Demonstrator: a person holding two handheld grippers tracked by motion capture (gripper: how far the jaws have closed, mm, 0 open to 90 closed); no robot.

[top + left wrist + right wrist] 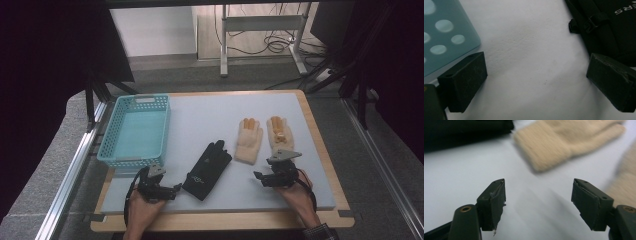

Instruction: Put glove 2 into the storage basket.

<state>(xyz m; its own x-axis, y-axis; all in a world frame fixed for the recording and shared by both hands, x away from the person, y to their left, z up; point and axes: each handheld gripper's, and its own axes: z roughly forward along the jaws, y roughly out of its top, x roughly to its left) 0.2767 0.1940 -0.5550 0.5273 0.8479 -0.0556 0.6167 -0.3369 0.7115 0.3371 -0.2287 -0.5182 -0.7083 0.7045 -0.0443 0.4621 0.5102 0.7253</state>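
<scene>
Right gripper [265, 178] low over the pale grey table [200, 125], jaws spread wide and released, nothing between them. Just ahead of those jaws in the right gripper view, the ribbed cuff of a cream knitted wool glove [564, 142], lying flat and apart from both pads; a second cream knitted glove [624, 187] blurred just beyond the right-hand jaw, whether touching it impossible to tell. In the high view, both cream gloves side by side, fingers pointing away, the nearer one [248, 140] ahead and to the left of the jaws, the other [280, 134] right above the gripper. Left gripper [167, 191] also released, jaws wide apart over bare table. Off the right-hand jaw of that gripper, a black fabric glove with a strap and white lettering [609, 27], close beside the pad, contact unclear. Off the left-hand jaw, the corner of a turquoise perforated plastic basket [446, 37], near but not gripped.
</scene>
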